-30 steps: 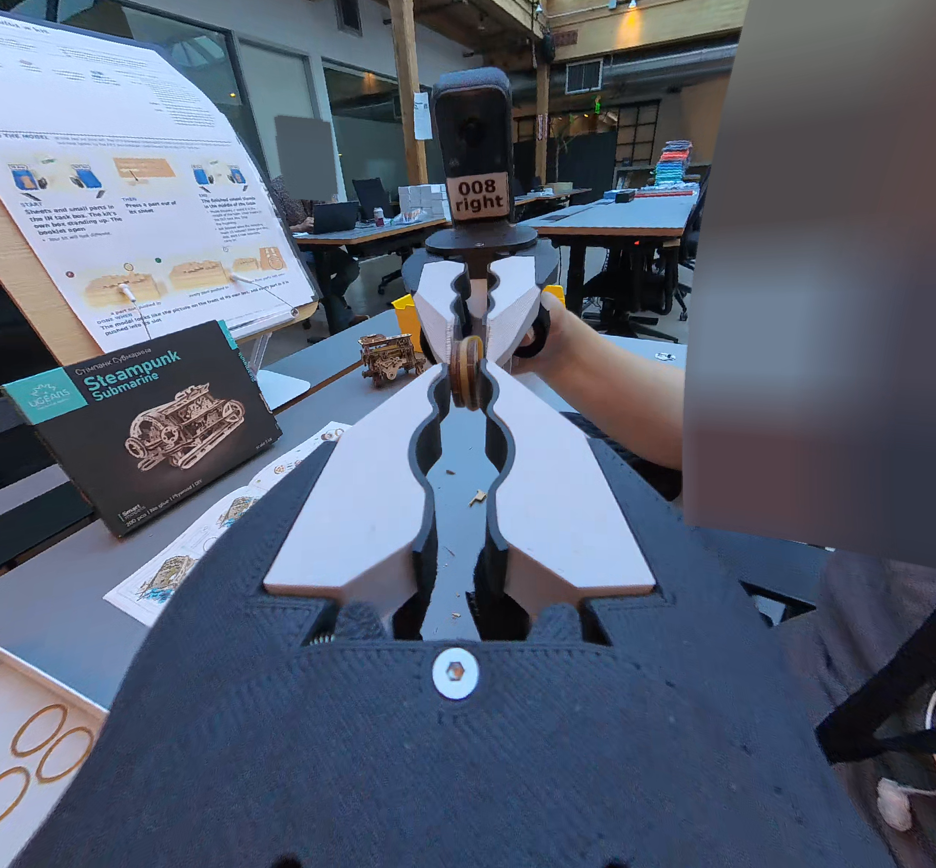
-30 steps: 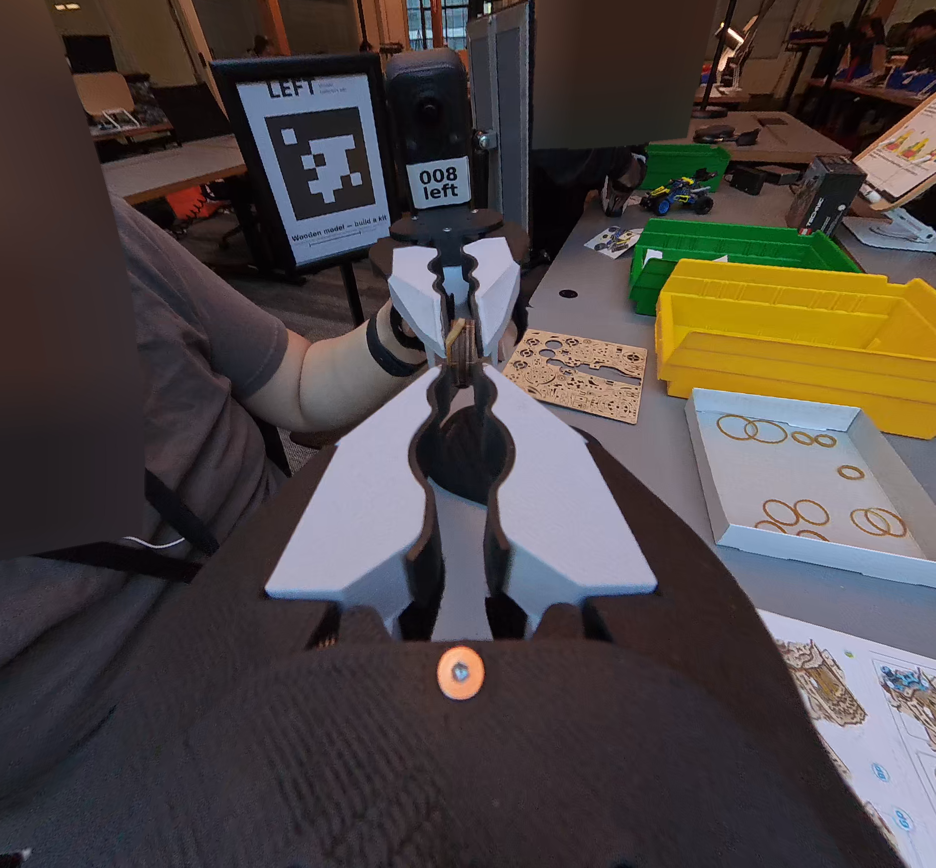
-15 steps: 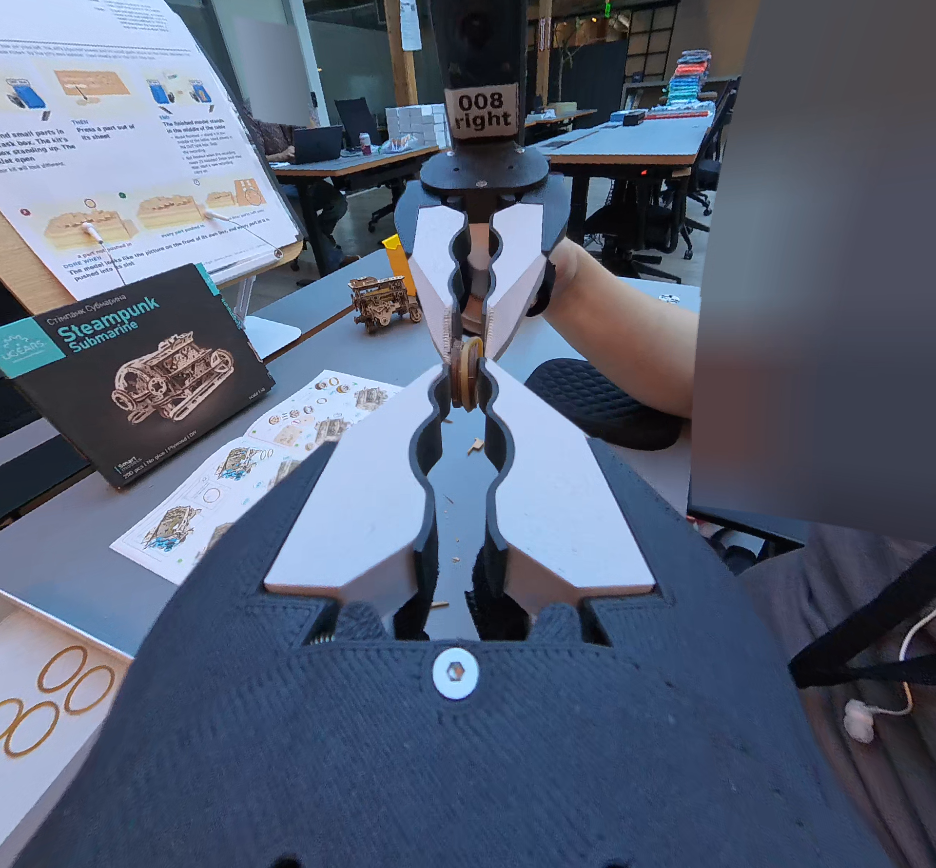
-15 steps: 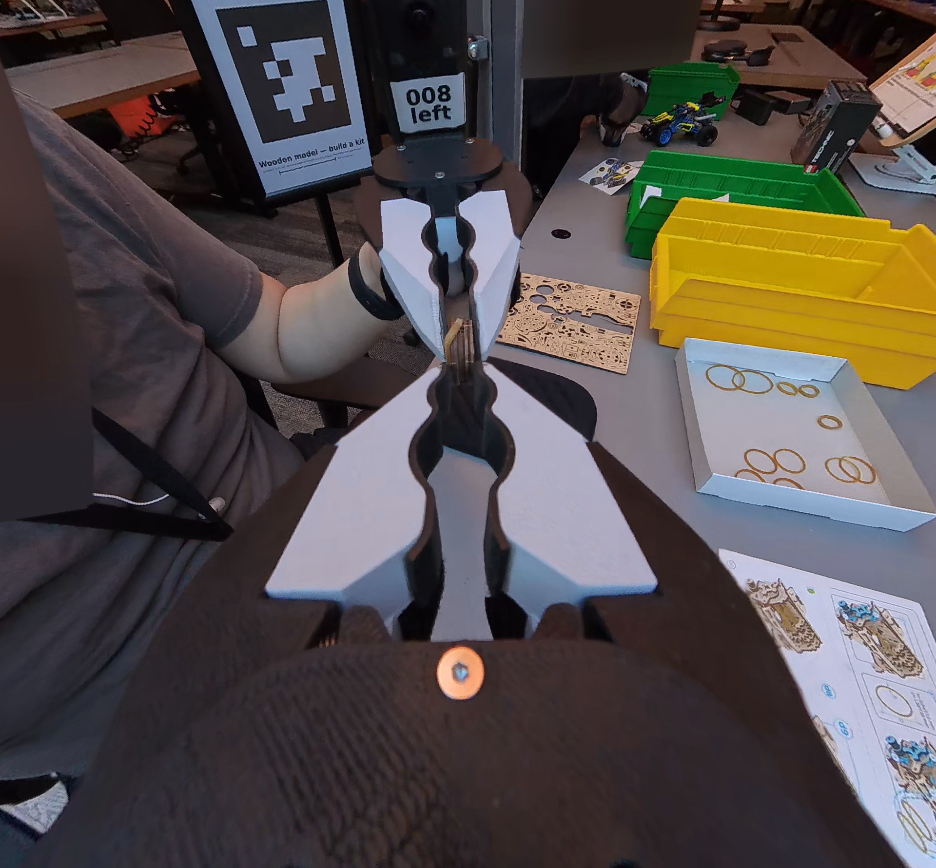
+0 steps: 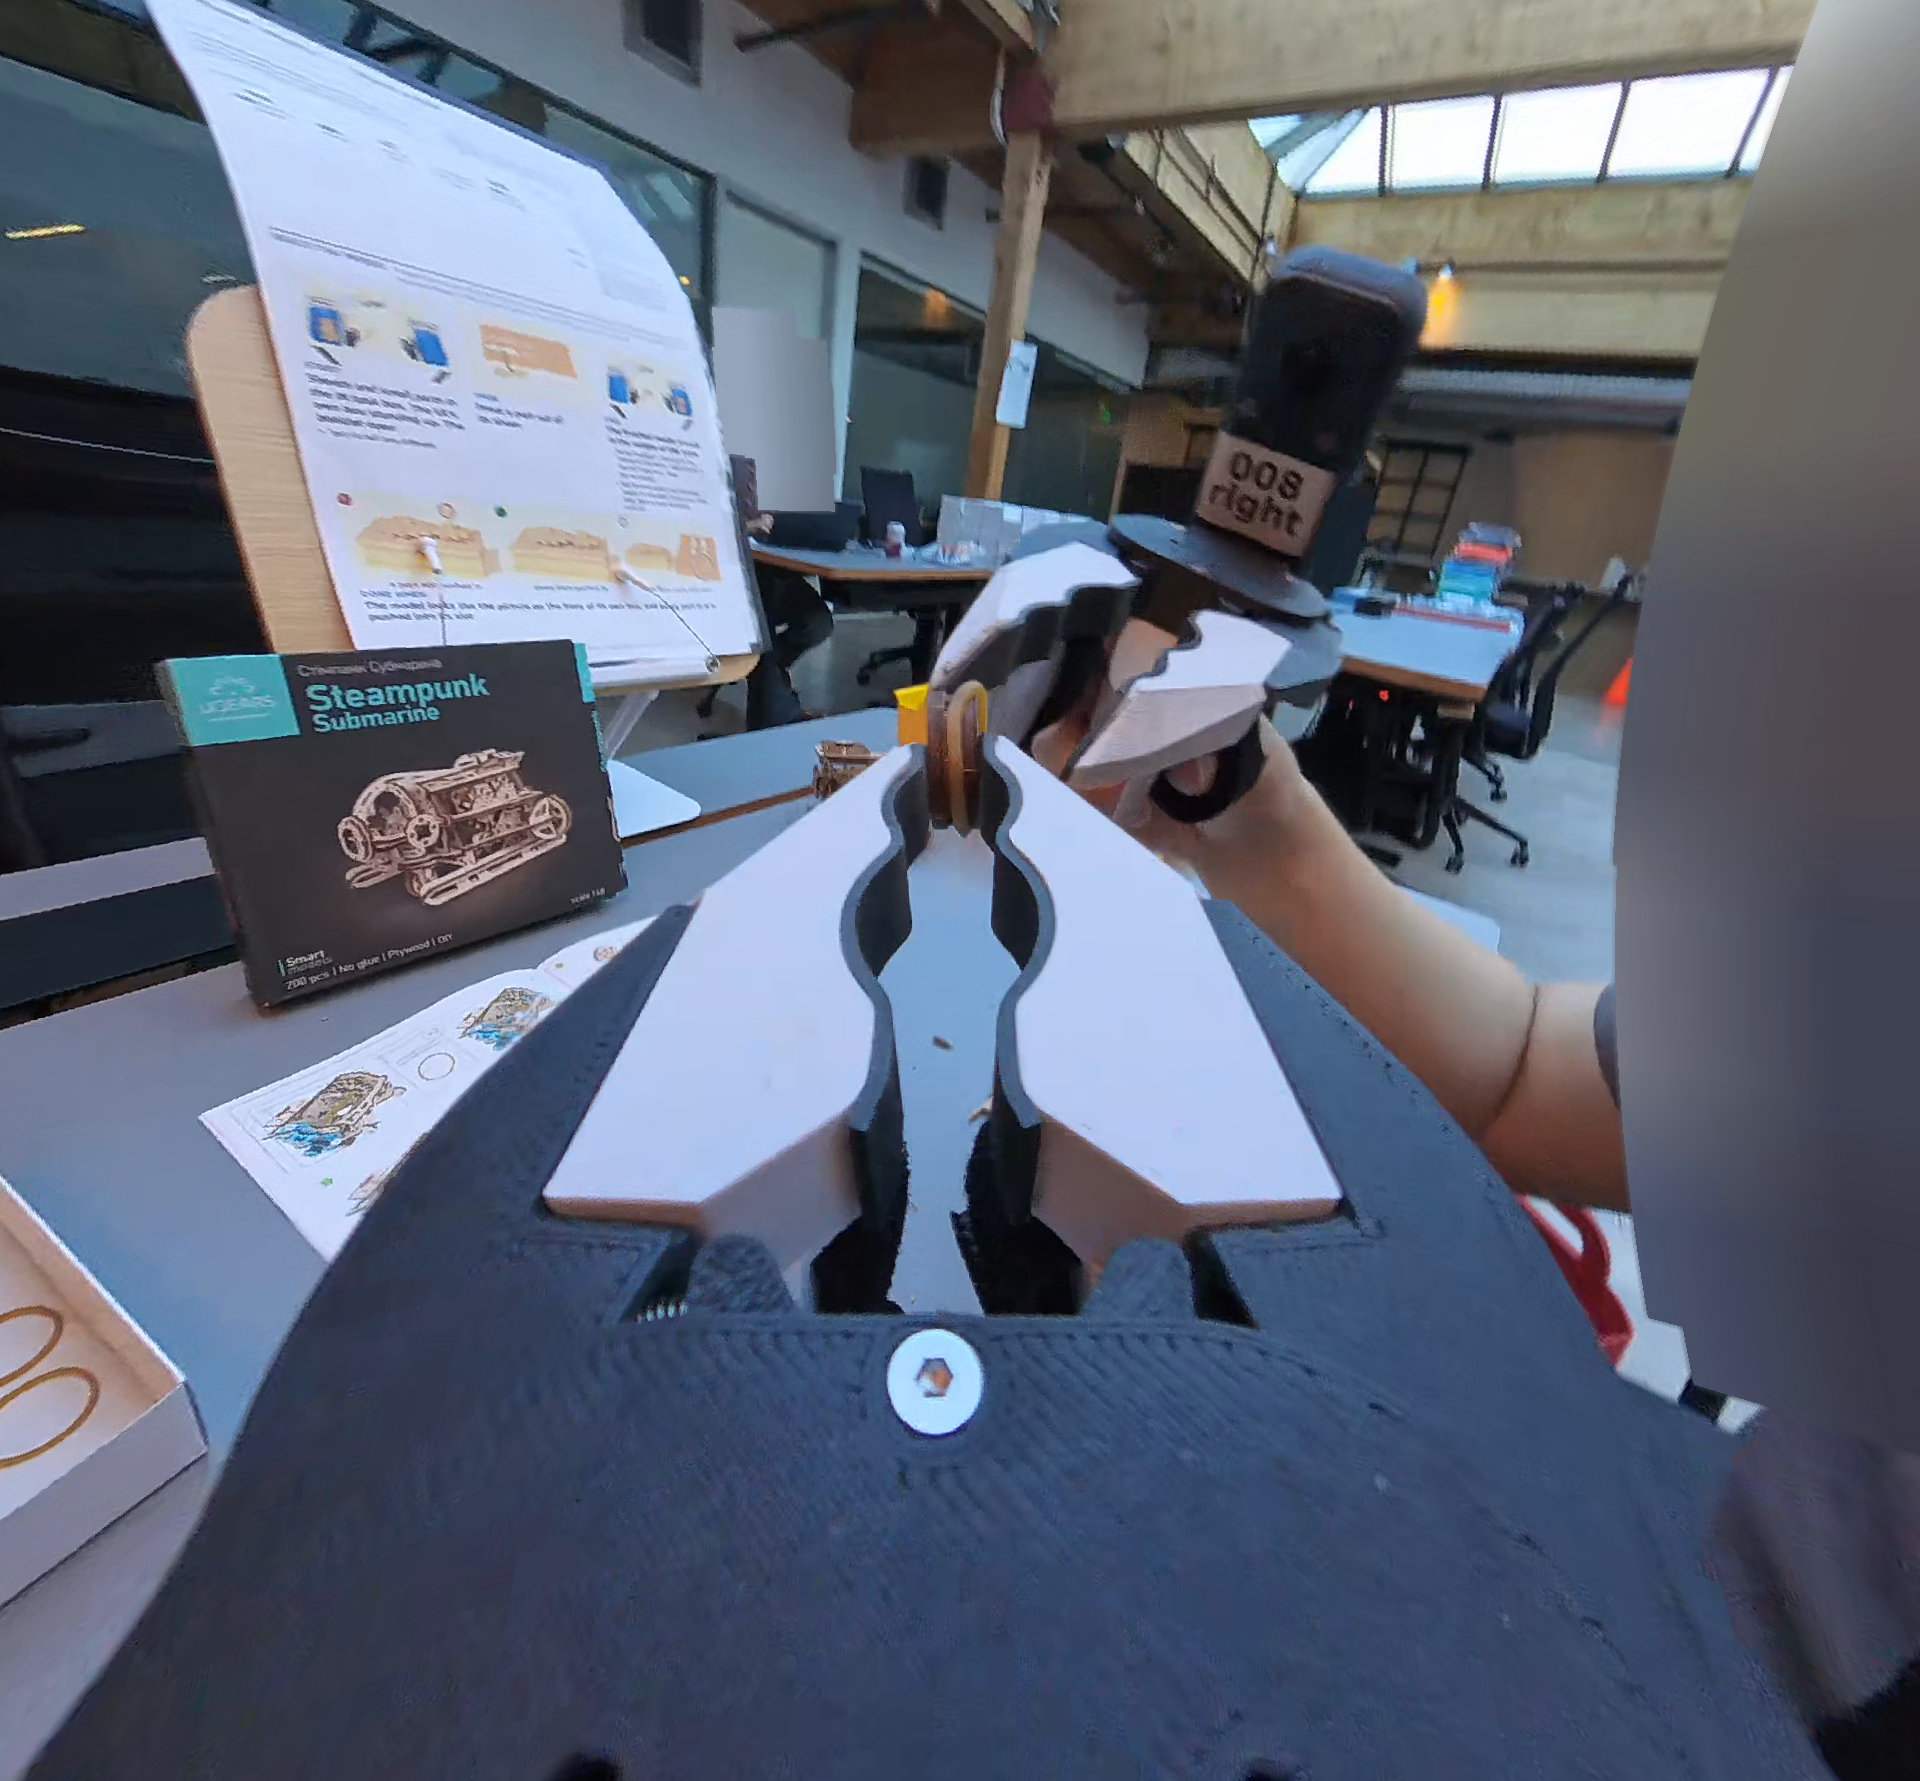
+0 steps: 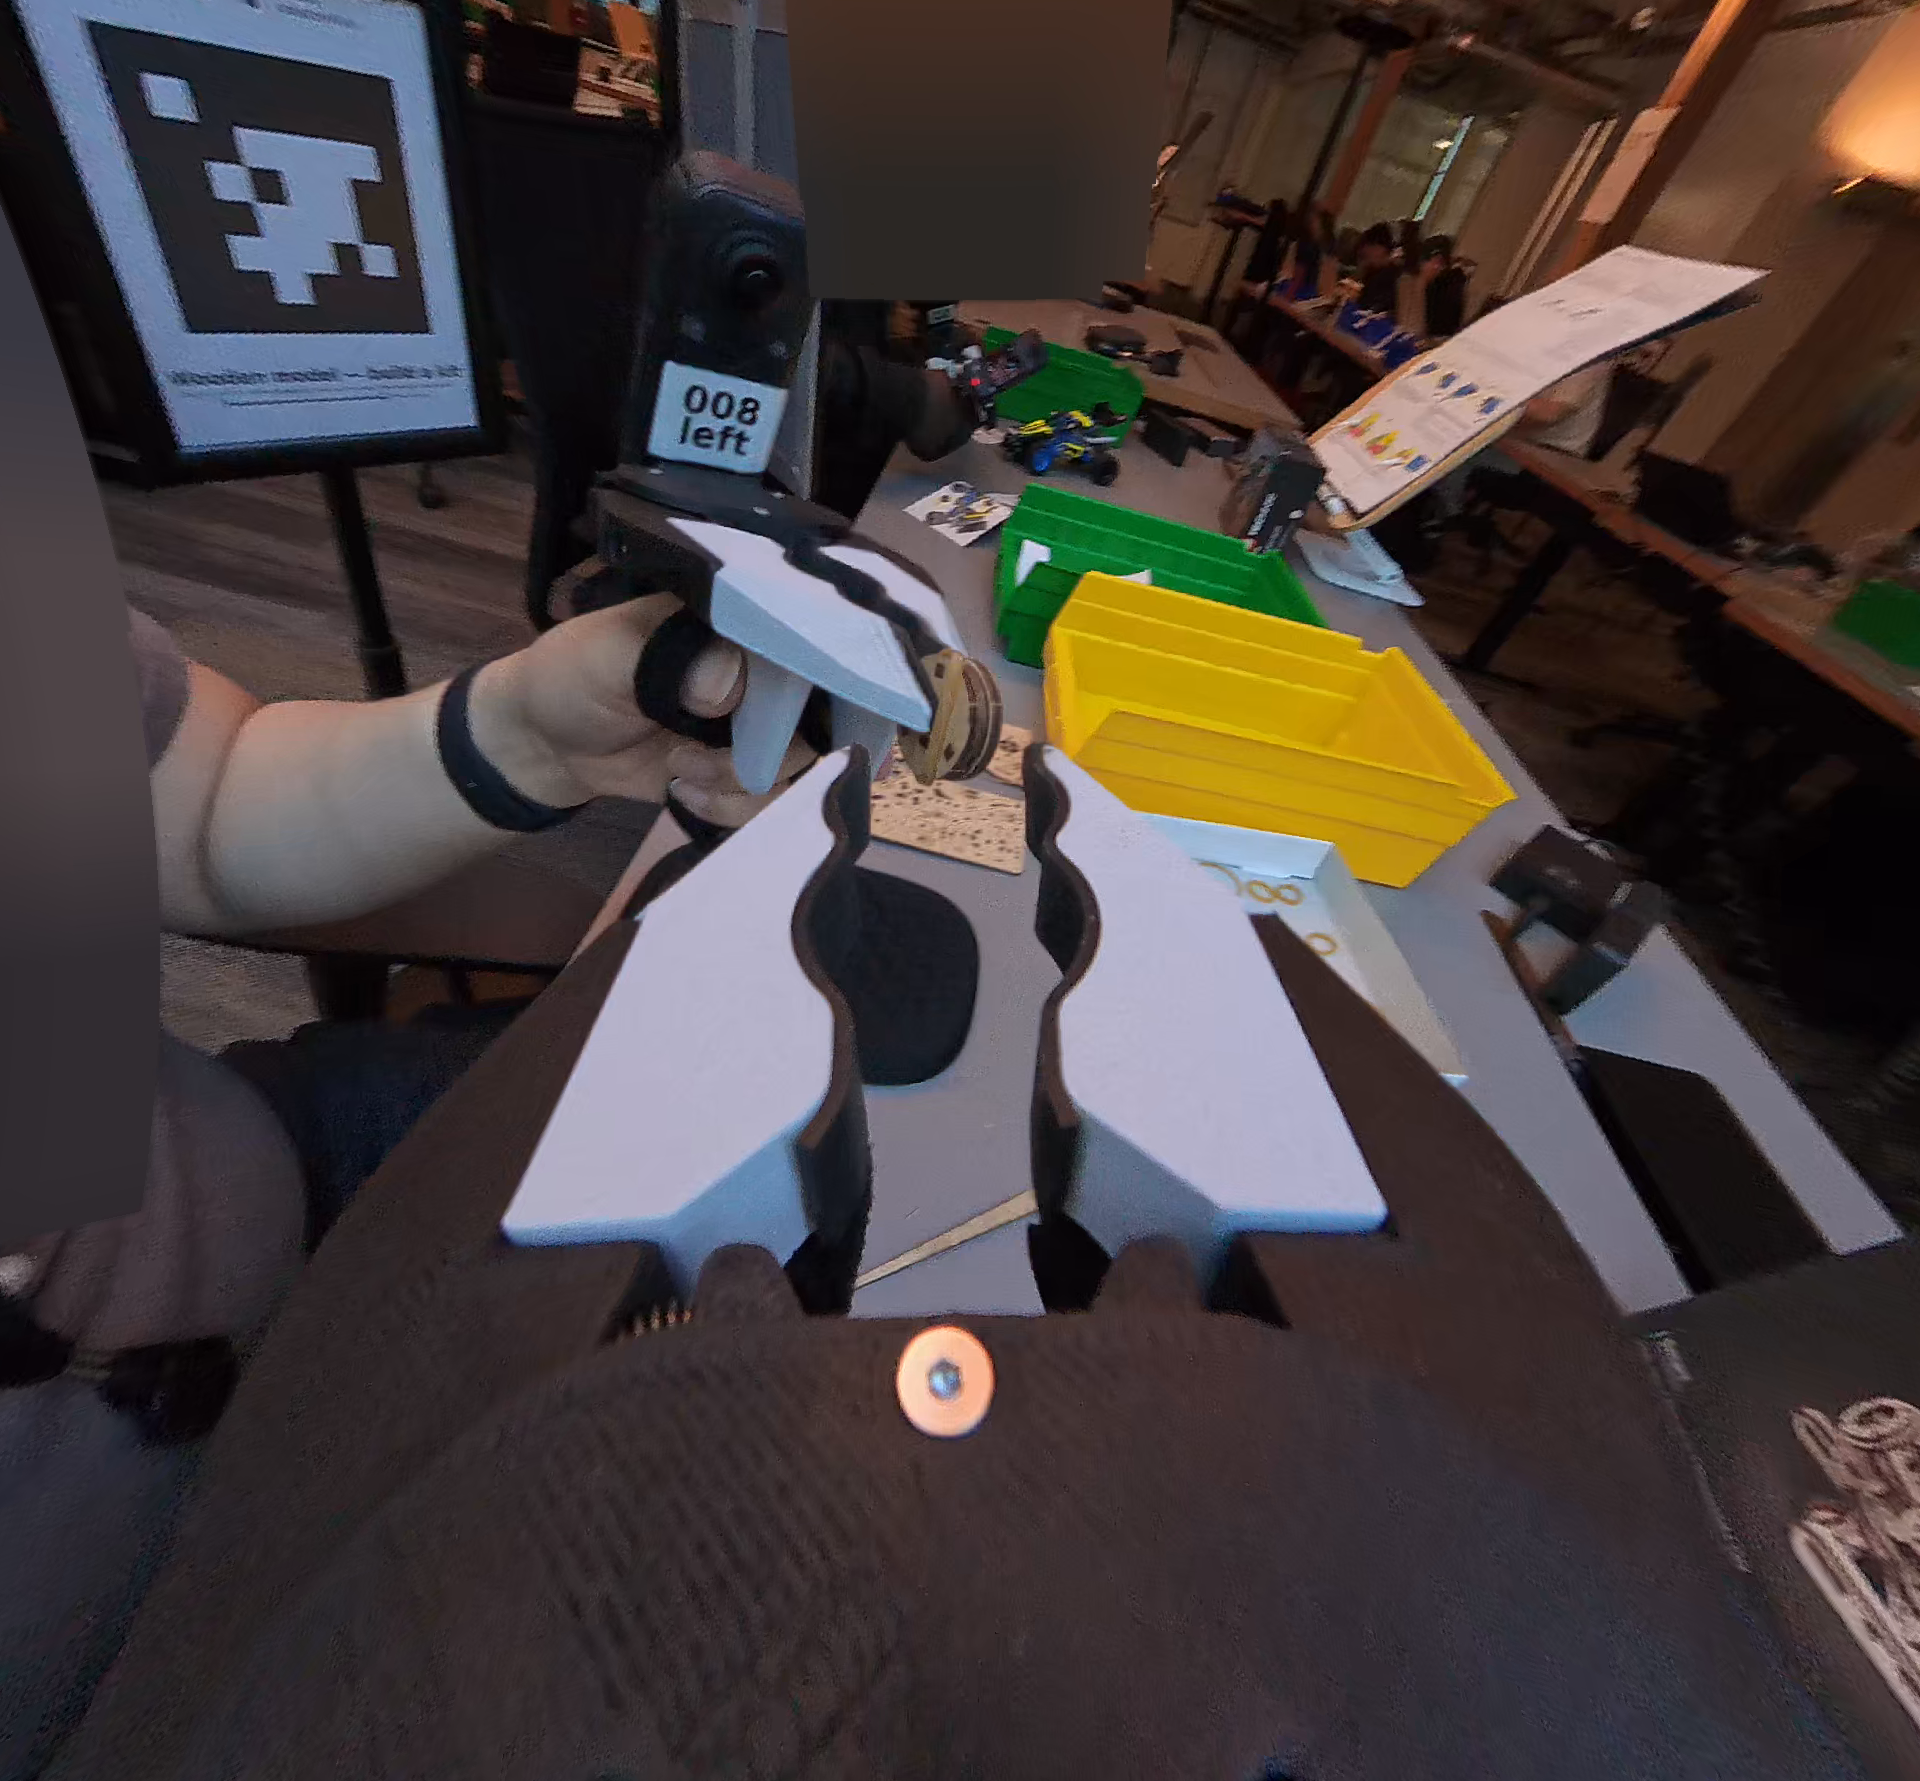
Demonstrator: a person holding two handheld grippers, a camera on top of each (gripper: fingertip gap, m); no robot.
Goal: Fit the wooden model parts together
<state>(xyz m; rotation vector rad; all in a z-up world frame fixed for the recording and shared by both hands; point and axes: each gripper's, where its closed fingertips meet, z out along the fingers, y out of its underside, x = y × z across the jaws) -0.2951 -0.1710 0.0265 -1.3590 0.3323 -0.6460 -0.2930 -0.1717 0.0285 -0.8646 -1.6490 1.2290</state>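
My left gripper (image 5: 958, 763) is shut on a small round wooden wheel part (image 5: 956, 770), held in the air above the grey table. In the right wrist view the same part (image 6: 951, 718) sits at the tips of the left gripper (image 6: 928, 705), which comes in from the left in a person's hand. My right gripper (image 6: 941, 767) is open and empty, its tips just below the part and not touching it. In the left wrist view the right gripper (image 5: 1013, 729) stands tilted just behind the part, jaws apart.
A yellow bin (image 6: 1247, 723), a green bin (image 6: 1132, 547), a white tray of rings (image 6: 1340, 900), a flat wooden parts sheet (image 6: 956, 822) and a black pad (image 6: 894, 973) lie on the table. A black kit box (image 5: 395, 806), a leaflet (image 5: 364, 1108) and an instruction board (image 5: 468, 360) stand left. My left and right fingertips are right by each other.
Both grippers were shut tip to tip on the wheel part. The right gripper has opened, let go and swung aside. The left gripper keeps the part and has tilted up.
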